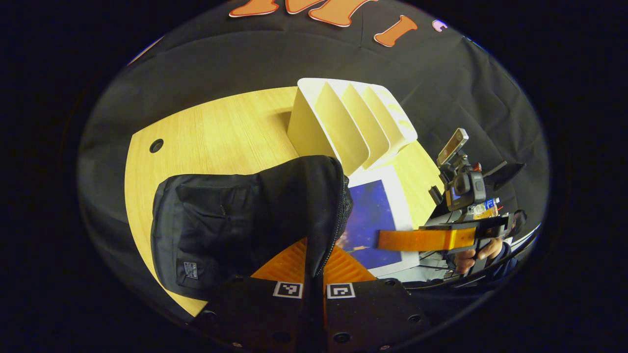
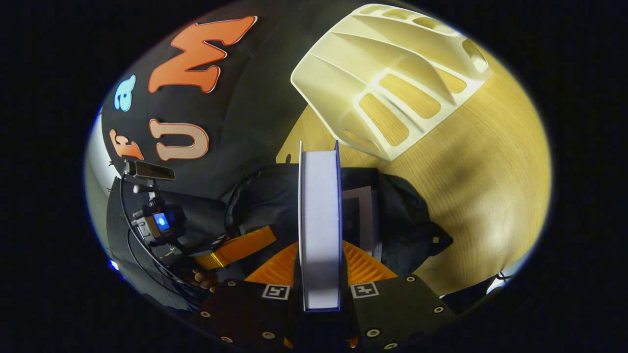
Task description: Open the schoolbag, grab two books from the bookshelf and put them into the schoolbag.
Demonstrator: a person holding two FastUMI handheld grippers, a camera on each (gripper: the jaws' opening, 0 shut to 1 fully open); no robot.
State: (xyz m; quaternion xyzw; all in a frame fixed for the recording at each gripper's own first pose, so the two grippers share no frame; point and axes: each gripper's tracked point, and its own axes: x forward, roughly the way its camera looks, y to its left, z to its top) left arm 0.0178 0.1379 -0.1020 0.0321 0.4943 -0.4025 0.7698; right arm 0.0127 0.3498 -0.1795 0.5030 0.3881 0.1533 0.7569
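Note:
The black schoolbag [image 1: 221, 220] lies on the wooden table [image 1: 221, 127]. My left gripper [image 1: 321, 245] is shut on the zipped edge of its mouth and holds that edge up. Just right of the edge is a book [image 1: 368, 215] with a blue cover and white border, and my right gripper [image 1: 387, 240] is shut on it. In the right gripper view the book [image 2: 319, 206] is edge-on between my right gripper [image 2: 320, 245] fingers, its far end over the schoolbag [image 2: 402, 215]. A flat pale-edged thing [image 2: 365, 211], perhaps a second book, lies in the bag's mouth. The left gripper [image 2: 265, 238] holds the bag's left edge.
The white slotted bookshelf [image 1: 343, 117] stands behind the bag with nothing in its slots; in the right gripper view the bookshelf [image 2: 392, 83] is at upper right. A round cable hole [image 1: 156, 145] is in the table's far left. A hand [image 1: 471, 255] holds the right gripper.

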